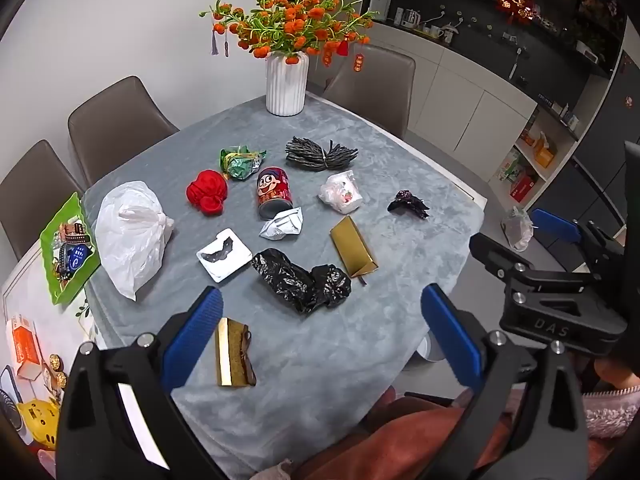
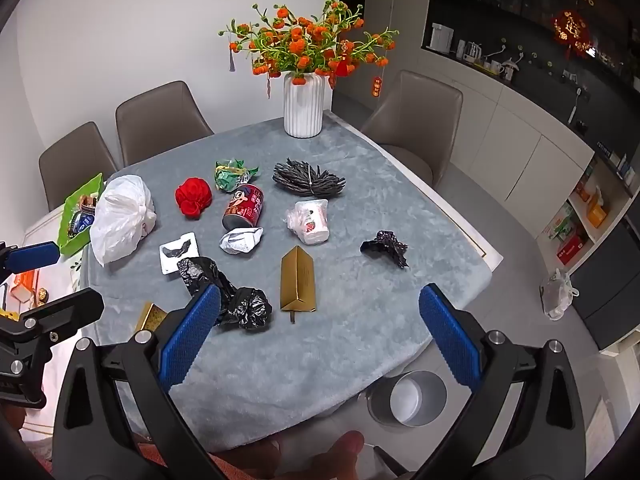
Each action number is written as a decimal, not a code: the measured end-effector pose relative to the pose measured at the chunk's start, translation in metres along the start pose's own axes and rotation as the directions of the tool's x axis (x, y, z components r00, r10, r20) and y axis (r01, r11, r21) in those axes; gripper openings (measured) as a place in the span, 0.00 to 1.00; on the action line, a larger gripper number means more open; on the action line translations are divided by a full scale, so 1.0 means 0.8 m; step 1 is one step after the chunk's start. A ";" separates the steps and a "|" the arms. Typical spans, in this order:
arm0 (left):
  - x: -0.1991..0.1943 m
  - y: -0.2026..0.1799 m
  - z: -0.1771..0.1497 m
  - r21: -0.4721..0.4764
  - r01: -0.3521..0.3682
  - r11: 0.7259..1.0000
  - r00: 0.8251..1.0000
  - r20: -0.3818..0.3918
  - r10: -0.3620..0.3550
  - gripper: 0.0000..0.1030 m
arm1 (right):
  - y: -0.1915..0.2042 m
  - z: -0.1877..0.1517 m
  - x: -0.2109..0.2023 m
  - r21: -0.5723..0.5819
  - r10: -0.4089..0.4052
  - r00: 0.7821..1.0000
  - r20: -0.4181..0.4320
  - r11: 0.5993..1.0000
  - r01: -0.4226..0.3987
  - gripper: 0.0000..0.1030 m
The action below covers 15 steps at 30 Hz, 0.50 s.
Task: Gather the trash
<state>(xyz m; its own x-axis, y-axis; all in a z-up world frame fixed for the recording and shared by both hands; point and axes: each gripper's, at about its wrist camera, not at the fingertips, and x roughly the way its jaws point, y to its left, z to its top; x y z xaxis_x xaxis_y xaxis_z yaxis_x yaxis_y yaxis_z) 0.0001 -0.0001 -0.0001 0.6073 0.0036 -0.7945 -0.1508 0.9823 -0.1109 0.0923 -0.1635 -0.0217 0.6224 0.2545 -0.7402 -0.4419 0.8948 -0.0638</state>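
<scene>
Nothing is gathered yet; the trash lies scattered over the surface (image 1: 360,340), which wears a soft grey plush cloth. Both claws hover above its near edge, tilted down, each spread wide and holding nothing: the left claw (image 1: 322,334) frames a flat gold card with a brown ribbon (image 1: 234,354), the right claw (image 2: 320,332) frames bare cloth just nearer than the gold box.

Left to right across the cloth: a green tray (image 1: 66,280) of odds and ends at the far left edge, a knotted white plastic bag (image 1: 128,232), puffy and slack, then a red fabric ball (image 1: 206,194) and a crumpled green foil wrapper (image 1: 240,162). A white card scrap with a dark smear (image 1: 222,256) lies flat beside the black plastic bag (image 1: 300,280), which is shiny and wrinkled. Behind them lie a red drink can (image 1: 274,192) on its side, rigid and round, and a ball of white paper (image 1: 282,224). Further right sit a prism-shaped gold box (image 1: 352,248), a dark bundle of twigs (image 1: 320,154), a crushed white cup (image 1: 342,192) and a small dark crumpled wrapper (image 1: 408,204).

A round bin (image 2: 406,398) stands on the floor off the near right corner, probably the destination. I would start with the nearest soft piece, pinching the black bag at its bunched middle so it lifts whole. The can may roll, so close across its body.
</scene>
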 end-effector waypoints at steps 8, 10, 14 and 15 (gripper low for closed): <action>0.001 -0.002 0.001 0.000 0.004 1.000 1.000 -0.004 -0.004 0.96 | 0.000 0.000 0.000 -0.001 -0.001 1.000 -0.001 1.000 0.001 0.93; 0.000 0.000 0.000 -0.003 0.003 1.000 1.000 0.000 -0.003 0.96 | -0.001 0.000 0.001 0.001 0.003 1.000 -0.002 1.000 -0.003 0.93; 0.000 0.001 0.000 -0.006 0.002 1.000 1.000 0.000 -0.002 0.96 | 0.000 0.000 0.001 0.001 0.003 1.000 -0.002 1.000 -0.003 0.93; 0.000 0.001 0.000 -0.005 0.001 1.000 1.000 0.000 -0.001 0.96 | 0.000 0.000 0.000 0.002 0.003 1.000 -0.002 1.000 -0.003 0.93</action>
<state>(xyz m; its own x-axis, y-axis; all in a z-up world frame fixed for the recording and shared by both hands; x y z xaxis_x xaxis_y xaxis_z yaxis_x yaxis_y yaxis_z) -0.0001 0.0004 -0.0001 0.6072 0.0020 -0.7946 -0.1535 0.9815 -0.1148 0.0926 -0.1635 -0.0217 0.6200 0.2568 -0.7414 -0.4428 0.8946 -0.0605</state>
